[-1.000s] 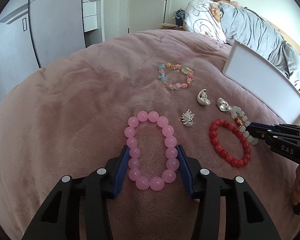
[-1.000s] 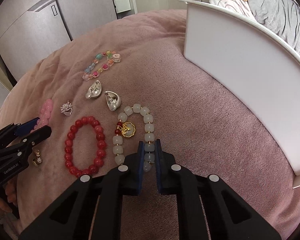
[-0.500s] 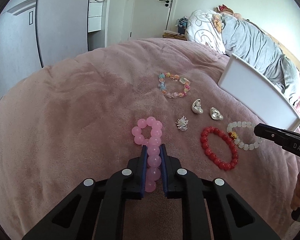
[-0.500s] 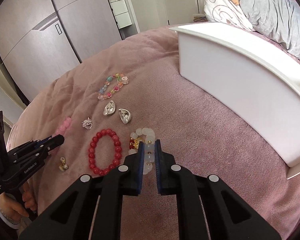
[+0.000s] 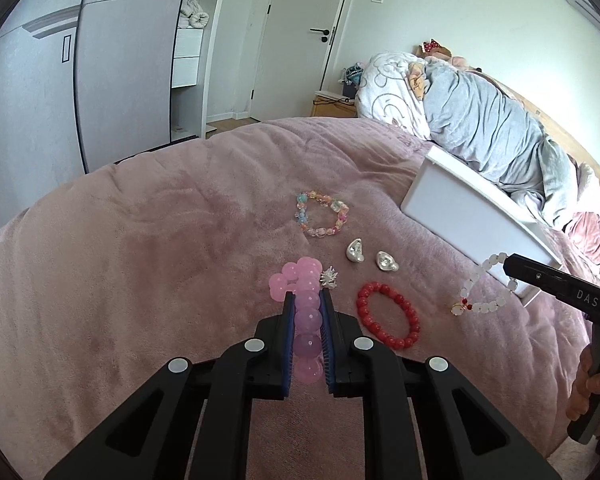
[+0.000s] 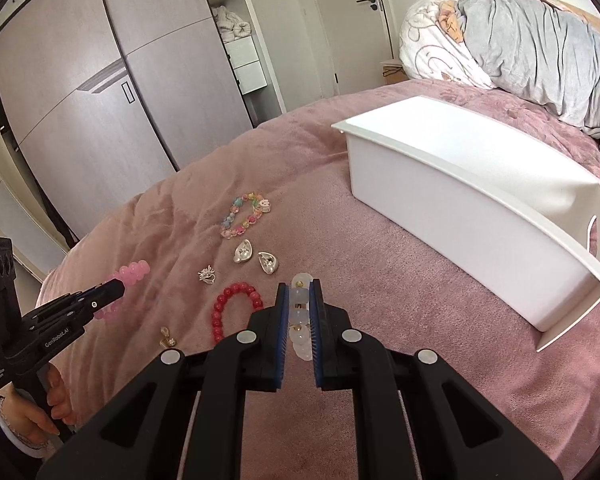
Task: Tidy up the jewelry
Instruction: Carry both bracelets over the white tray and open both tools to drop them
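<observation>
Pink plush bedding (image 5: 140, 280) is covering the bed, and a white box (image 6: 480, 208) is sitting on it as the landmark. Well to the left of the box, the left gripper (image 5: 307, 312) is clamping its pads on a pink bead bracelet (image 5: 300, 280), squeezing the loop flat and holding it off the bedding. Nearer the box, the right gripper (image 6: 300, 312) is pinching a white bead bracelet (image 6: 302, 320), whose loop with a gold charm is hanging in front of the box wall. Between the box and the left gripper, a red bead bracelet (image 5: 388, 316), two silver pieces (image 5: 356, 250), a small silver brooch (image 5: 329, 278) and a pastel bracelet (image 5: 322, 218) are lying on the bedding.
</observation>
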A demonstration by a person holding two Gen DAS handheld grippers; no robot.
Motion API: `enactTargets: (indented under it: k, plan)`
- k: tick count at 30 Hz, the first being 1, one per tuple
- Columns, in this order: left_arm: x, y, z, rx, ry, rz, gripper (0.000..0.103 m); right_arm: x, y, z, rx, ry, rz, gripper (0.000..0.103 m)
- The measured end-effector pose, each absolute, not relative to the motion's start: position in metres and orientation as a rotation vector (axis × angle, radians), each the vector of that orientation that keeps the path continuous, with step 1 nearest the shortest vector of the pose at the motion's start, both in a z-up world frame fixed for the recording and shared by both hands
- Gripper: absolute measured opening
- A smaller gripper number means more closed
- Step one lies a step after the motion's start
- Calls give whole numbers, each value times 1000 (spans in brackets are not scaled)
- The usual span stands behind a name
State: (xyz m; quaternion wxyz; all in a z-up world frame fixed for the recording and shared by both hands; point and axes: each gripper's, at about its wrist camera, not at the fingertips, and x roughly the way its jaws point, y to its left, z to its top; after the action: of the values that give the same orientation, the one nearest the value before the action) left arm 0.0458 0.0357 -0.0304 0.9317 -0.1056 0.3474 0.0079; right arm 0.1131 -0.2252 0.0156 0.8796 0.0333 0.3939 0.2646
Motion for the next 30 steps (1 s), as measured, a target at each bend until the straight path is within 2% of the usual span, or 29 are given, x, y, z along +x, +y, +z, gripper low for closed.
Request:
enactTargets:
  k: [13,20,30]
  plan:
    - [43,-3,31,-161,683,-98,17,115,-263,69,99,716,525,11]
    - [80,-41,69,-131,662,-199,17,134,-297,95,105,691,469,11]
    - [145,-117,94,-86,684,-349,17,166,-346,129,118,658,440,11]
